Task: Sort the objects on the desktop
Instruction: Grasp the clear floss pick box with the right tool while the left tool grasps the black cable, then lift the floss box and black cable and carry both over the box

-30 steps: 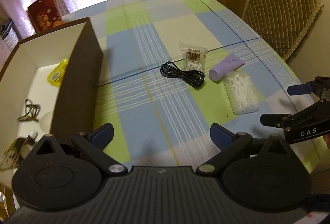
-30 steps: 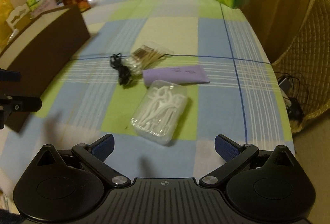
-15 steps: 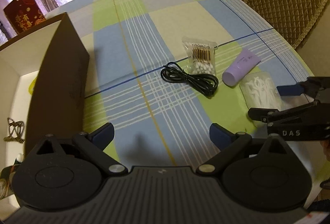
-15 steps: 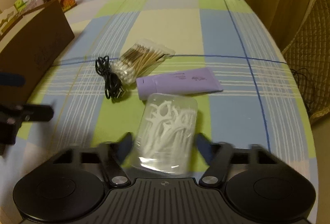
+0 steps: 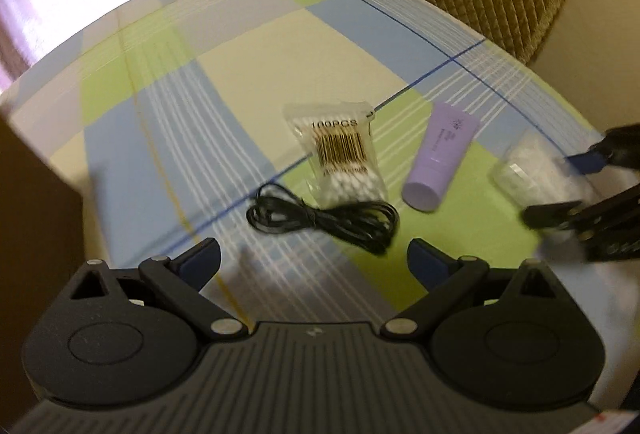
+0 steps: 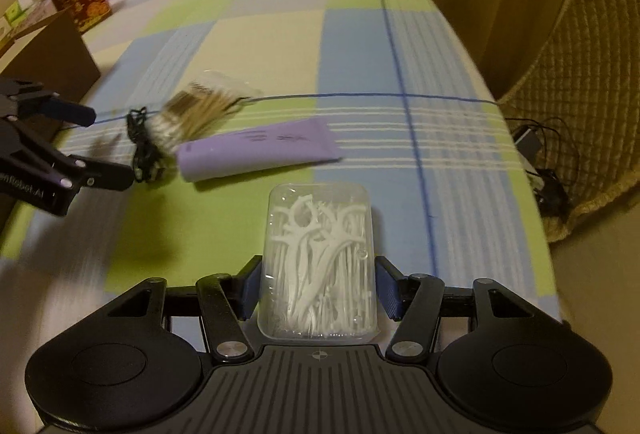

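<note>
Between the blue pads of the right tool (image 6: 318, 292) sits the clear floss-pick box (image 6: 318, 266), clamped across its long sides near the rear end. It looks light and rigid, with smooth plastic walls that could slip or flex under hard pressure. Near the black cable (image 5: 324, 222) on the worktop (image 5: 248, 74), the left tool (image 5: 314, 262) hangs spread wide and empty.

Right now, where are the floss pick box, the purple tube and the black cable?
floss pick box (image 6: 318, 266): right wrist view, middle of its clear lid.
purple tube (image 5: 440, 158): left wrist view, middle of its body.
black cable (image 5: 324, 220): left wrist view, centre of the coiled bundle.
</note>
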